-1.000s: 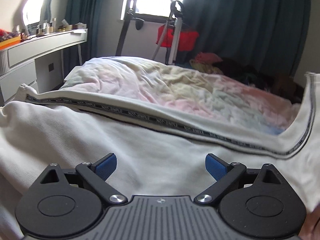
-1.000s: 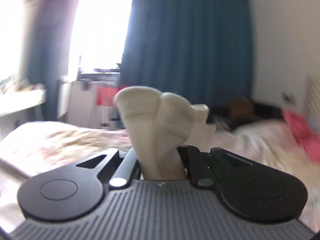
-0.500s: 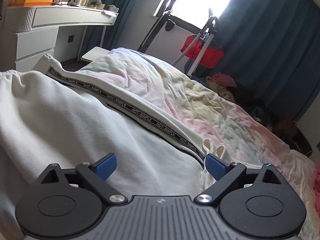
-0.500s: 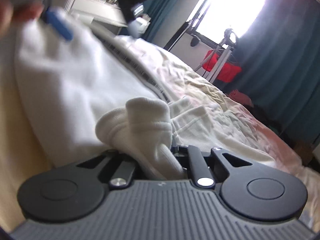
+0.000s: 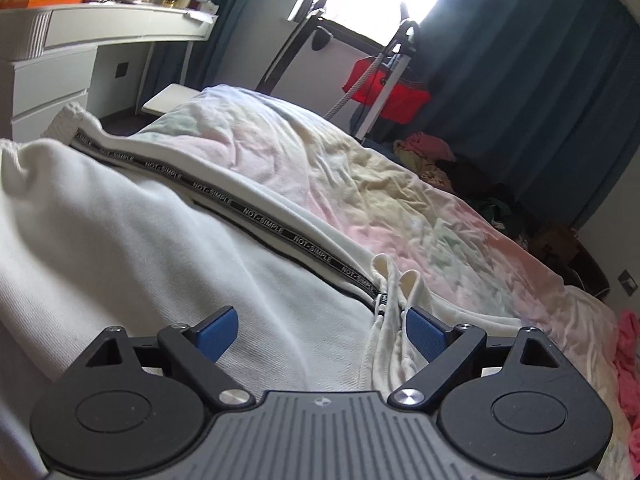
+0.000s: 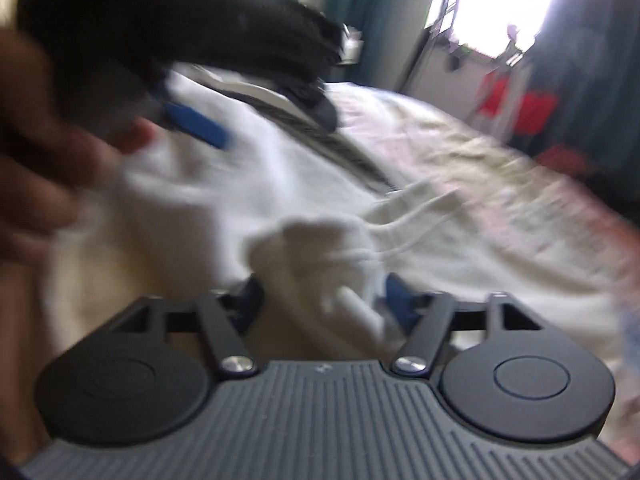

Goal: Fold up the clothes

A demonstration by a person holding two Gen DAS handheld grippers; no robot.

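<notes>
A white zip-up sweatshirt [image 5: 132, 232] with a black "NOT SIMPLE" tape [image 5: 256, 216] along its zipper lies on the bed. My left gripper [image 5: 320, 332] is open just above the sweatshirt's body, its blue pads apart, with nothing between them. In the blurred right wrist view my right gripper [image 6: 324, 300] stands open, and the sweatshirt's bunched ribbed cuff [image 6: 316, 256] lies loose between its pads. The left gripper [image 6: 196, 128] and the hand holding it show at that view's upper left, over the sweatshirt [image 6: 208, 204].
The bed has a crumpled pastel sheet [image 5: 400, 200]. A white dresser [image 5: 52, 60] stands at left. A red bag on a stand [image 5: 384, 88] and dark curtains [image 5: 520, 60] are by the window. Loose clothes [image 5: 424, 148] lie beyond the bed, pink cloth [image 5: 628, 360] at right.
My right gripper has swung left over the sweatshirt, folding the sleeve across, and has opened off the cuff it held. My left gripper has stayed open over the body.
</notes>
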